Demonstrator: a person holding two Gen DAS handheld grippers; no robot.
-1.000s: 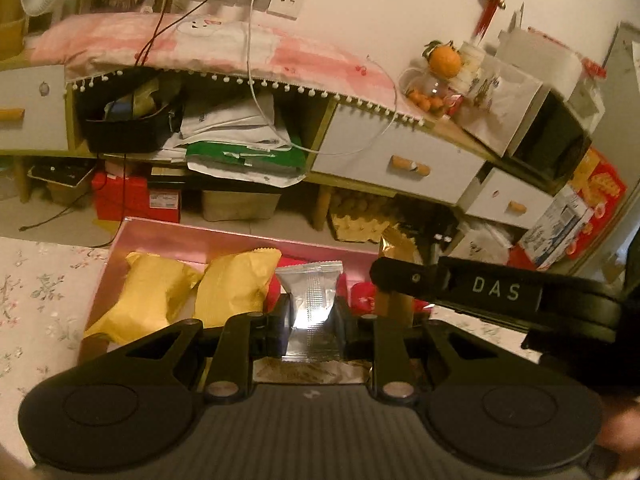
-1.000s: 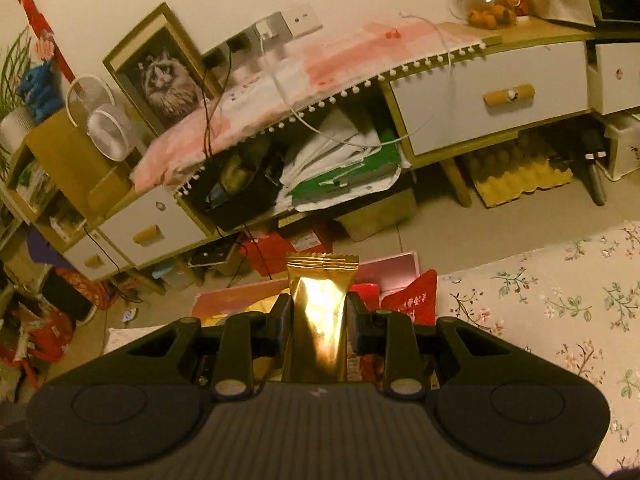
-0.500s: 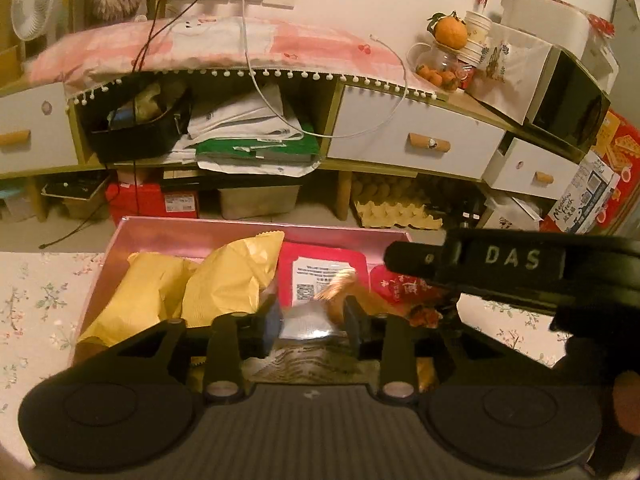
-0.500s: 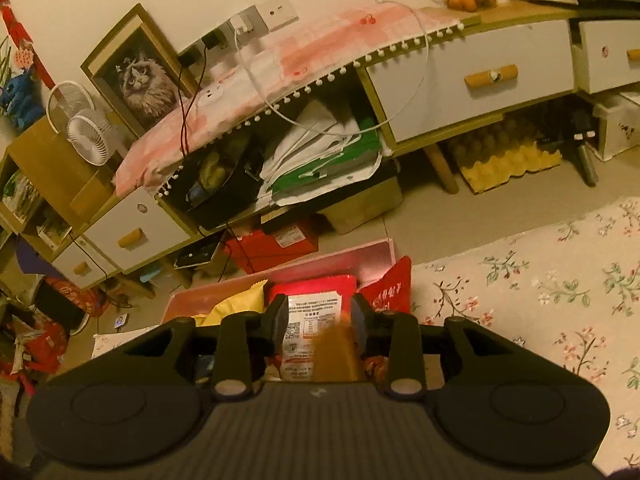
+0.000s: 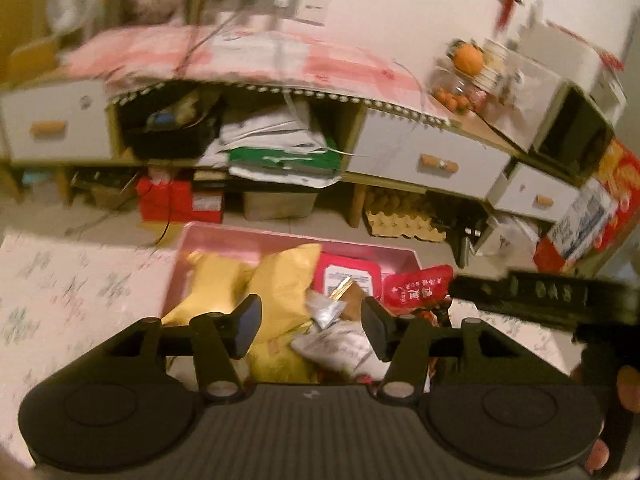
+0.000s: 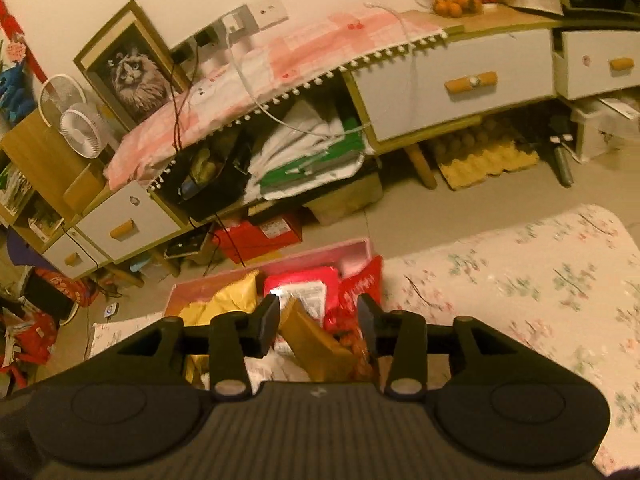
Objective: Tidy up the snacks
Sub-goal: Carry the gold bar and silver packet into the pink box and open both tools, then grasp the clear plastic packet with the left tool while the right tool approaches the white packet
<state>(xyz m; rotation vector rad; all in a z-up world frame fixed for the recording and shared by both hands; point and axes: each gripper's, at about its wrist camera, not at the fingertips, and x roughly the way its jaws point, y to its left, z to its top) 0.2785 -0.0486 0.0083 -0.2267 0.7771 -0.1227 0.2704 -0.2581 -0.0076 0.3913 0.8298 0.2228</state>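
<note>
A pink box (image 5: pixel 280 236) on the flowered tablecloth holds snack packets: two yellow bags (image 5: pixel 280 280), a red packet with a white label (image 5: pixel 346 276), a red bag (image 5: pixel 416 286), a silver packet (image 5: pixel 326 308) and a gold packet (image 6: pixel 316 340). My left gripper (image 5: pixel 311 326) is open above the box, the silver packet lying loose below it. My right gripper (image 6: pixel 318 326) is open above the box (image 6: pixel 352 250), the gold packet lying loose under it. The right gripper's body (image 5: pixel 540 300) shows at the right of the left wrist view.
A flowered tablecloth (image 6: pixel 520 280) spreads right of the box. Behind stands a low cabinet with white drawers (image 5: pixel 432 160), a pink cloth, cables, papers, a red carton (image 5: pixel 176 200) and an egg tray (image 5: pixel 404 224) on the floor.
Both grippers have opened and let go: the silver packet left the left gripper and the gold packet left the right one, both dropping into the box.
</note>
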